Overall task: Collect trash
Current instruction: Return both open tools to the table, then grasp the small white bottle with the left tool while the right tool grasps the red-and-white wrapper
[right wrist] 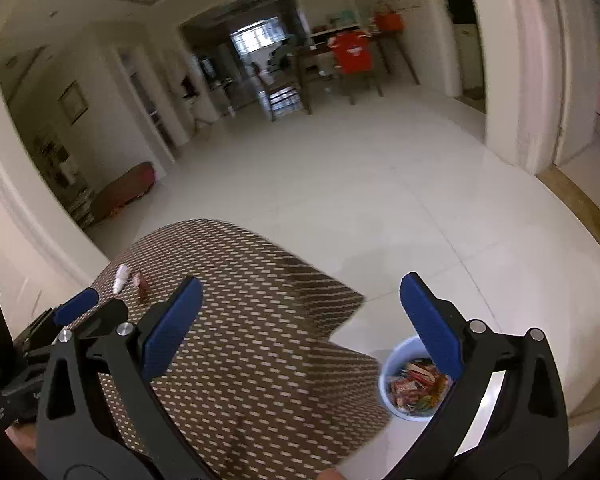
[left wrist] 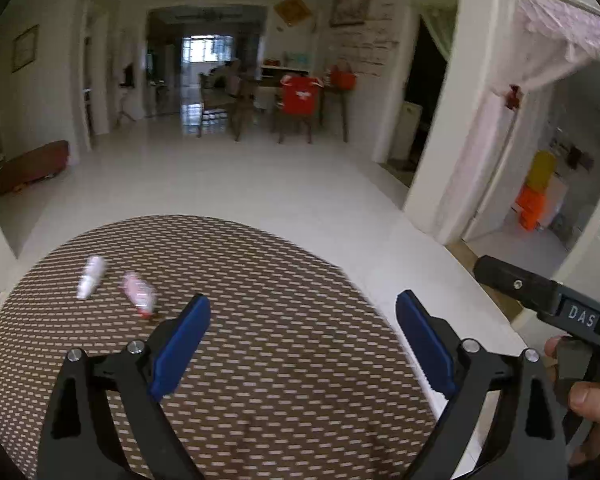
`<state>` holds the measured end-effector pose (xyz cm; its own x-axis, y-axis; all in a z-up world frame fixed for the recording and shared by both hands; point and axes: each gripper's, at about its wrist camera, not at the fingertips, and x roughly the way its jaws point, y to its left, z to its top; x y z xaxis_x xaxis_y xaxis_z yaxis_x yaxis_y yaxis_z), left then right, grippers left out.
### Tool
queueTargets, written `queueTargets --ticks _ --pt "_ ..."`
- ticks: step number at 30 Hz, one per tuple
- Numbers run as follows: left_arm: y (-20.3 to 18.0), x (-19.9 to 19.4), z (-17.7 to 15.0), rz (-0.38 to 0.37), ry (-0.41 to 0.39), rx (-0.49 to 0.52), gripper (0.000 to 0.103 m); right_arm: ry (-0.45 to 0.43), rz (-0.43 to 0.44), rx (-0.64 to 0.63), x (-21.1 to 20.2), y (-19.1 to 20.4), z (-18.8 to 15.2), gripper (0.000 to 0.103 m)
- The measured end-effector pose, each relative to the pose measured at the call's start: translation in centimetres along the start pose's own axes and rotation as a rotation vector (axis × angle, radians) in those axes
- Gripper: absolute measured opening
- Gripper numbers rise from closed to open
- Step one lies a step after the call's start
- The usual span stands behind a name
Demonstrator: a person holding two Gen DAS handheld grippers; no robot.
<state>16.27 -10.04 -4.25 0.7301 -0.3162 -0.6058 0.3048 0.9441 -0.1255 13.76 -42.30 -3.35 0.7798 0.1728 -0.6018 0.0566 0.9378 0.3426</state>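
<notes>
a round desk (left wrist: pixel 260 280) with a brown cover full of little white dashes stands on a shiny white tile floor (left wrist: pixel 260 184) in a big pale room. far off are wooden chairs, one with a red cloth (left wrist: pixel 299 95). white letters "das" show on the black right gripper (right wrist: pixel 300 312). the left gripper (left wrist: pixel 303 320) has blue fingers (left wrist: pixel 184 344) spread wide, holding nothing; the right one too. two small wrappers, white (left wrist: pixel 90 277) and pink (left wrist: pixel 139 293), lie left of the left fingers. a blue bin (right wrist: pixel 392 364) of trash sits on the floor by the right fingers.
</notes>
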Motion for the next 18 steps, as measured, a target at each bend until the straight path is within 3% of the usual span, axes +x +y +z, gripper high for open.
queueTargets --ticks 11,18 --pt "12.8 -1.6 -0.5 0.209 -0.035 -0.096 0.094 0.071 0.090 -0.155 6.2 10.9 0.6 0.097" --pt "19.0 -0.4 -0.7 0.268 0.000 -0.145 0.094 0.152 0.127 -0.224 11.6 16.1 -0.8 0.097"
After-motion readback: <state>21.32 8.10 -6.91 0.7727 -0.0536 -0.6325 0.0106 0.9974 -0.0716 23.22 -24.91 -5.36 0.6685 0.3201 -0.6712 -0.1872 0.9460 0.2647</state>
